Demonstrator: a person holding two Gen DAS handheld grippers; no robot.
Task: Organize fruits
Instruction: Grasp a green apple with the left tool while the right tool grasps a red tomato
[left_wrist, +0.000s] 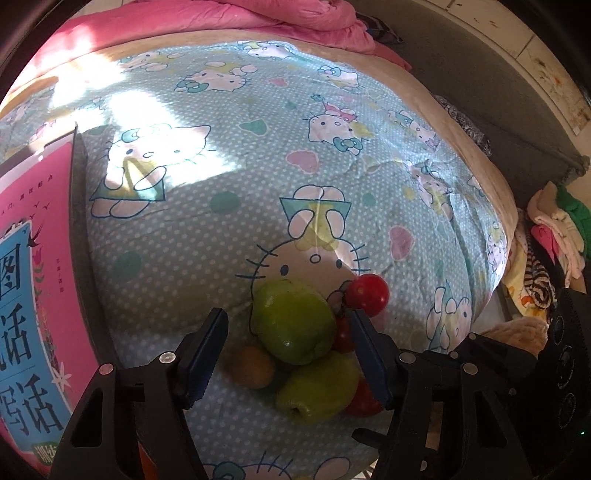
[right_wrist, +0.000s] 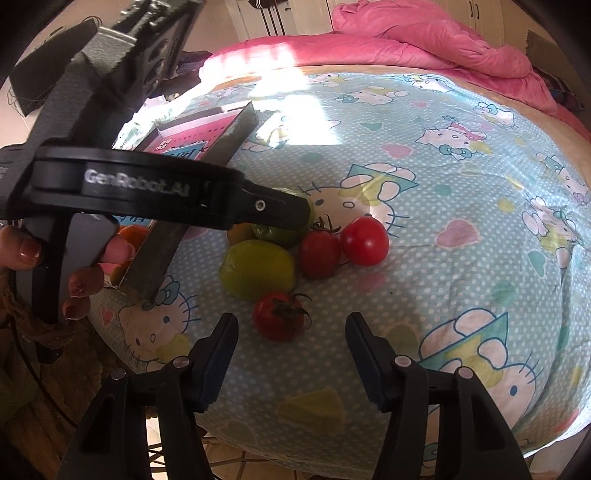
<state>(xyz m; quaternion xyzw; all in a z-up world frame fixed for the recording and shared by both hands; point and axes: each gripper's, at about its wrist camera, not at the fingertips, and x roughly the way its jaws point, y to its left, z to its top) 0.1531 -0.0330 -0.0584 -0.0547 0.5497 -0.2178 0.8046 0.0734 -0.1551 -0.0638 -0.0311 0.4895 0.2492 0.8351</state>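
Observation:
A pile of fruit lies on the Hello Kitty bedsheet (left_wrist: 229, 229). In the left wrist view my left gripper (left_wrist: 288, 354) is open around a green fruit (left_wrist: 291, 325), fingers either side without clamping it. Below it lie a second green fruit (left_wrist: 321, 387), a small brown fruit (left_wrist: 253, 365) and red tomatoes (left_wrist: 367, 293). In the right wrist view my right gripper (right_wrist: 291, 354) is open and empty, just short of a stemmed tomato (right_wrist: 279, 315). Beyond it lie a green fruit (right_wrist: 256, 267) and two tomatoes (right_wrist: 364, 240). The left gripper's body (right_wrist: 147, 188) covers the far green fruit.
A pink cardboard box (left_wrist: 33, 288) stands at the left of the fruit; in the right wrist view the box (right_wrist: 207, 136) holds orange fruit (right_wrist: 133, 234). A pink quilt (right_wrist: 424, 40) is bunched at the bed's far end. Folded clothes (left_wrist: 554, 236) lie beyond the bed's right edge.

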